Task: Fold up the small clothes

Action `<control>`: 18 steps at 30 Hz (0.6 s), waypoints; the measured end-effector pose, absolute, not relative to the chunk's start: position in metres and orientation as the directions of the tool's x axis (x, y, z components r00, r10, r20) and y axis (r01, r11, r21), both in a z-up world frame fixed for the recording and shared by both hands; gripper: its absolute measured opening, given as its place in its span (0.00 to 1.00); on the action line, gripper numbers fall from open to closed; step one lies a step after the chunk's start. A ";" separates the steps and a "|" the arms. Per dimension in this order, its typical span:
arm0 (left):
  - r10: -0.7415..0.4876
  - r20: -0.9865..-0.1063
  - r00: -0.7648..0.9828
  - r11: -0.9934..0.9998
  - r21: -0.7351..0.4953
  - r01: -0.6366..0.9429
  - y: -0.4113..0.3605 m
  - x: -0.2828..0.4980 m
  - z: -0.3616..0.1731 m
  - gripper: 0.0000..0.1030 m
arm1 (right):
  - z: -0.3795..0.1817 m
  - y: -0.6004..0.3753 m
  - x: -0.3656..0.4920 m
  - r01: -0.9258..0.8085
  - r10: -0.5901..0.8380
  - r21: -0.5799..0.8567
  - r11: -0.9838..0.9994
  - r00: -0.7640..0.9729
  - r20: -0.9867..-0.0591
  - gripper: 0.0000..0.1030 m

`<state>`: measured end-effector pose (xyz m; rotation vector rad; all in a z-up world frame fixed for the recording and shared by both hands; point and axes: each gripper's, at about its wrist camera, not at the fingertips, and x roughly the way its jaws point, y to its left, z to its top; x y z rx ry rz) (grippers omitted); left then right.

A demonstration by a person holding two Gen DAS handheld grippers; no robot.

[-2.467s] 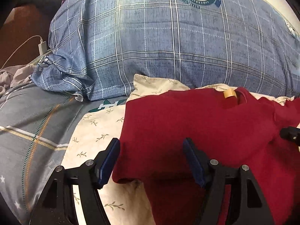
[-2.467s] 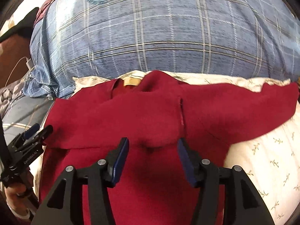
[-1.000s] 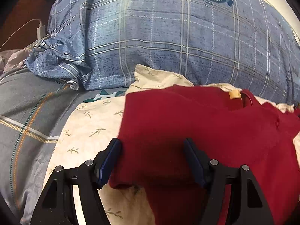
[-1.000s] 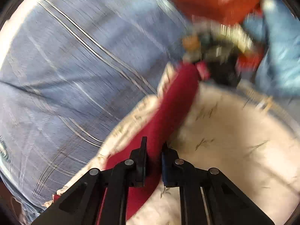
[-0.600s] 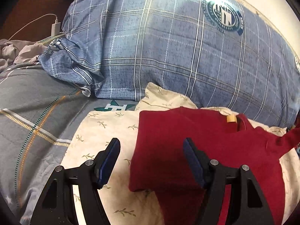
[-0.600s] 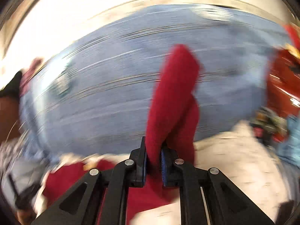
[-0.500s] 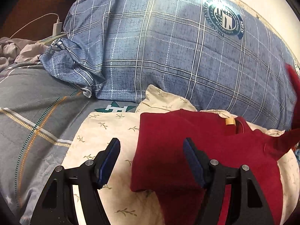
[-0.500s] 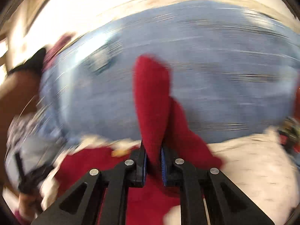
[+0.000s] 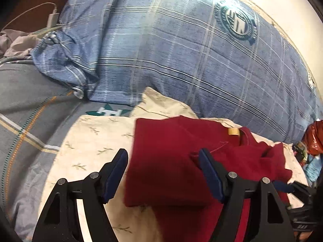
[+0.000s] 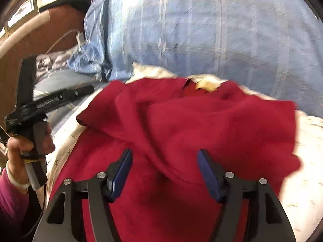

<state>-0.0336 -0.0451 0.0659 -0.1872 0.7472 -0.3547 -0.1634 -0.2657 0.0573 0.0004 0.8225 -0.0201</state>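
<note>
A dark red shirt [image 9: 177, 161] with a tan neck label lies on a cream leaf-print cloth [image 9: 97, 141] on the bed. Both sleeves lie folded in over its body; the right one sits loose and rumpled on top [image 10: 201, 121]. My left gripper [image 9: 163, 171] is open and empty, hovering over the shirt's left folded edge. My right gripper [image 10: 164, 171] is open and empty just above the shirt's lower middle. The right gripper's tip also shows at the lower right of the left wrist view [image 9: 296, 189].
A big blue plaid pillow [image 9: 181, 50] fills the back. A grey striped blanket [image 9: 26, 104] lies at the left, with a white charger and cable [image 9: 52, 16] beyond it. Cluttered red and blue items [image 9: 313, 141] sit at the far right.
My right gripper carried the right sleeve up and across the shirt, then opened and dropped it on top. My left gripper stayed open and drew back slightly.
</note>
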 end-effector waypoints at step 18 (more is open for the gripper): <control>-0.358 -0.673 0.647 0.934 -0.252 0.254 -0.064 -0.028 0.061 0.72 | 0.059 -0.262 -0.144 0.003 0.048 0.070 0.998 0.705 -0.707 0.65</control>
